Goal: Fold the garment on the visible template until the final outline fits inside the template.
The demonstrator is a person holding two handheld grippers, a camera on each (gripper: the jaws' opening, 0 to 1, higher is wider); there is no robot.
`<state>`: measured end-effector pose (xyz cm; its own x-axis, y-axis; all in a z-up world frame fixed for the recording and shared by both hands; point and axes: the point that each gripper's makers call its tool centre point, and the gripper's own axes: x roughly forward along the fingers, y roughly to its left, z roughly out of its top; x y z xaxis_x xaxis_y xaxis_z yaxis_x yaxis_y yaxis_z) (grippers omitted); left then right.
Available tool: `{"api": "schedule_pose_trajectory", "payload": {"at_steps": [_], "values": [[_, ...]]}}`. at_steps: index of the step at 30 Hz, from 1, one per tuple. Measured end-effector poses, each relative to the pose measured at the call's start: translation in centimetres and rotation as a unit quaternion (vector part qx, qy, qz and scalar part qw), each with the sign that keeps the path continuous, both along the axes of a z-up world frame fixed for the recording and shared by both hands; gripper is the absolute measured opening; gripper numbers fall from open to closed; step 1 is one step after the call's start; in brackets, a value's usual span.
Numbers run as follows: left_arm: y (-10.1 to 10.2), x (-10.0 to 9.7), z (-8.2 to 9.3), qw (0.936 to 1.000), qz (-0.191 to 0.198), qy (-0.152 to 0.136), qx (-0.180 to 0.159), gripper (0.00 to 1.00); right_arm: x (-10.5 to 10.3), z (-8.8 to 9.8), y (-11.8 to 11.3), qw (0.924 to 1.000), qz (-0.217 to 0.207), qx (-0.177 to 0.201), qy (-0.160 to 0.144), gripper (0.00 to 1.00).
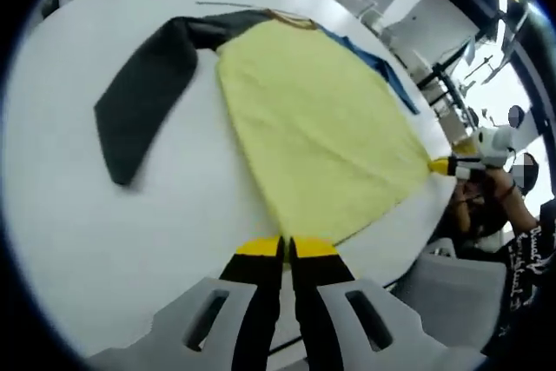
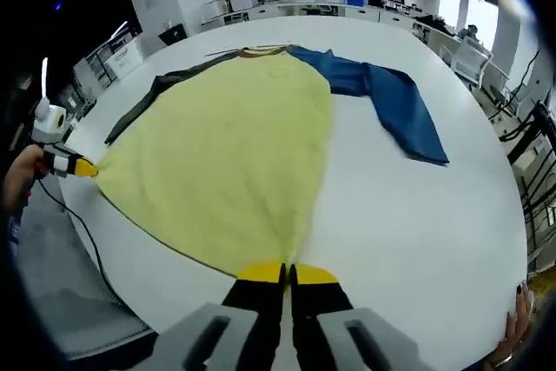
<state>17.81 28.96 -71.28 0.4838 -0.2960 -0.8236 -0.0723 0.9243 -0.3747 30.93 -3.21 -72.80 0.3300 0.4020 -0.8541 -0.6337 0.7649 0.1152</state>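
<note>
Garment (image 1: 321, 128) hem clenched by left claw (image 1: 287, 248) | right claw (image 2: 287, 274) likewise | template hidden, unclear

Left claw (image 1: 287, 248), yellow-tipped with black jaws on a grey body, held low with jaws pressed together; seen also in the right gripper view at far left (image 2: 89, 168), gripped by a hand (image 2: 19, 175); right claw (image 2: 287, 274), same yellow tips, jaws likewise closed together; seen too in the left gripper view at far right (image 1: 439, 165), hand (image 1: 504, 187) behind it.
</note>
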Motion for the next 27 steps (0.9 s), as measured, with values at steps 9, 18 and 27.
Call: {"api": "schedule_pose_trajectory", "payload": {"at_steps": [9,18,27], "values": [[-0.1,-0.6,-1.1,0.9999,0.008,0.010,0.000,0.00,-0.2,-0.3,-0.3,1.0000,0.001,-0.007,0.002,0.00],[0.9,-0.6,-1.2,0.9986,0.002,-0.017,0.050,0.09,0.0,-0.5,-0.5,0.9999,-0.003,-0.012,-0.001,0.02],[2.4,0.4,2.0,0.9919,0.042,-0.079,0.090,0.42,0.3,1.1,-0.9,0.9997,-0.023,0.000,0.001,0.30]]}}
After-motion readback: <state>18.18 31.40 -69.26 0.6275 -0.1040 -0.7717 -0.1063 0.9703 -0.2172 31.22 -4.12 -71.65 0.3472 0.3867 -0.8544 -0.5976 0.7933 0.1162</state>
